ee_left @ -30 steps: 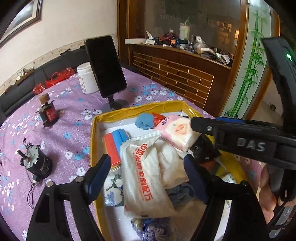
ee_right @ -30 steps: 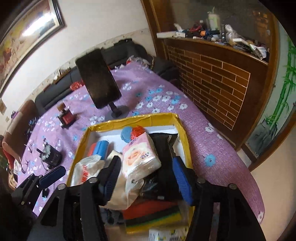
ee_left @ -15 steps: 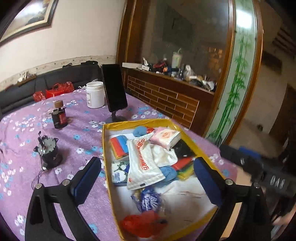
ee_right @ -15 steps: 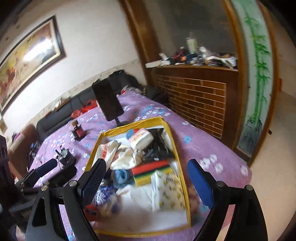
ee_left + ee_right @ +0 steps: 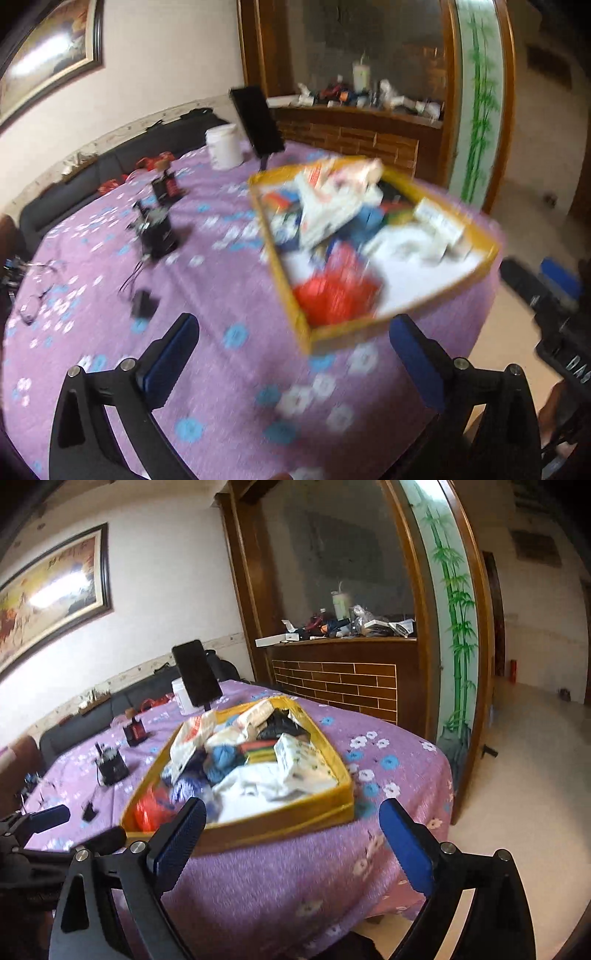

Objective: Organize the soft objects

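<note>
Yellow cardboard walls frame the tray (image 5: pixel 334 771) that sits on the purple flowered tablecloth (image 5: pixel 399 753), close to the table's near rounded edge. Inside it the soft things lie heaped: a white bag with red print (image 5: pixel 192 738) at the far left, a blue bundle (image 5: pixel 221 757) in the middle, a pack of tissues (image 5: pixel 295 755) along the right wall, white cloth (image 5: pixel 251 786) toward the front and a red-orange bag (image 5: pixel 147 810) in the near left corner. In the left wrist view the same tray (image 5: pixel 284 280) is smeared by motion blur, and only the red bag (image 5: pixel 332 295) and pale packets can be made out.

The right gripper (image 5: pixel 291 834) hangs in front of the tray's near wall, above the cloth where it drapes over the table edge; its jaws are spread wide with nothing between them. The left gripper (image 5: pixel 295 354) is over bare tablecloth to the near left of the tray, its jaws also spread wide and empty.

To the left of the tray the cloth has a broad clear stretch, broken by a black gadget with wires (image 5: pixel 157 232), a small black block (image 5: pixel 144 302) and a dark bottle (image 5: pixel 166 181) farther back. A white tub (image 5: pixel 223 146) and a phone on a stand (image 5: pixel 258 125) rise just behind the tray's far edge. On the right, beyond the table rim, there is bare pale floor (image 5: pixel 517 775) beside a wooden frame with painted bamboo (image 5: pixel 458 627).
</note>
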{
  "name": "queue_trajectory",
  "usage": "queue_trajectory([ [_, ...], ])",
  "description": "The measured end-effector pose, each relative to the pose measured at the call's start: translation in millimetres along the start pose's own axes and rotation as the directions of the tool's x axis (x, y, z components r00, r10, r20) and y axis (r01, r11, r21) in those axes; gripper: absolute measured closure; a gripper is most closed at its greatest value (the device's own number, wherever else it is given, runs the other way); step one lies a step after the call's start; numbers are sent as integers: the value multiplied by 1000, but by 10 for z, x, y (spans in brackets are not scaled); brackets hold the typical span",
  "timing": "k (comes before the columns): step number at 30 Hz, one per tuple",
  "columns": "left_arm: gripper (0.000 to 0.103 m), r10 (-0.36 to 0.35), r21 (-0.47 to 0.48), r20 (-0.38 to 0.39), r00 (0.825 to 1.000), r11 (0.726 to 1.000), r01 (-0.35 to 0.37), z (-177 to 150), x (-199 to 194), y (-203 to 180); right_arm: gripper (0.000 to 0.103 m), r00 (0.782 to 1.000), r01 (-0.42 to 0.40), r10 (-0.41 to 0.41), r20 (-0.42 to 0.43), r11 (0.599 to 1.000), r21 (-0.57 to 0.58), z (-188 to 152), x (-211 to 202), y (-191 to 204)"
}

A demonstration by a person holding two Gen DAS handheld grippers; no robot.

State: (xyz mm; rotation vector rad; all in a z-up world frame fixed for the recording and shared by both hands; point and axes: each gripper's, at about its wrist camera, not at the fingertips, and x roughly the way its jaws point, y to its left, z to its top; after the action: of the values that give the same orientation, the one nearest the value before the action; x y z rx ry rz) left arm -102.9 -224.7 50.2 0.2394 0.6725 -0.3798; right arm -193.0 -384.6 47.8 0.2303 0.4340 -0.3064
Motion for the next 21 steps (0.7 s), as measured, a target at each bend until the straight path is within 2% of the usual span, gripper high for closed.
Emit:
queue_trajectory([
  [3, 0, 33, 32, -10, 999, 999, -33, -104, 21, -26, 6, 1000, -5, 5, 10, 1000, -17, -29, -25, 66],
  [7, 0, 154, 81, 23, 988, 985, -156, -148, -14, -70, 6, 1000, -3, 4, 18, 999, -40, -60, -61, 142],
  [11, 0, 127, 67, 0, 992, 990, -126, -143, -4, -40, 6, 1000, -5, 6, 16, 999, -54, -81, -73, 178],
  [21, 0, 146, 99, -8, 989, 985, -144, -185, 54, -112, 6, 1000, -3, 3, 1, 999, -47, -114, -40, 162],
])
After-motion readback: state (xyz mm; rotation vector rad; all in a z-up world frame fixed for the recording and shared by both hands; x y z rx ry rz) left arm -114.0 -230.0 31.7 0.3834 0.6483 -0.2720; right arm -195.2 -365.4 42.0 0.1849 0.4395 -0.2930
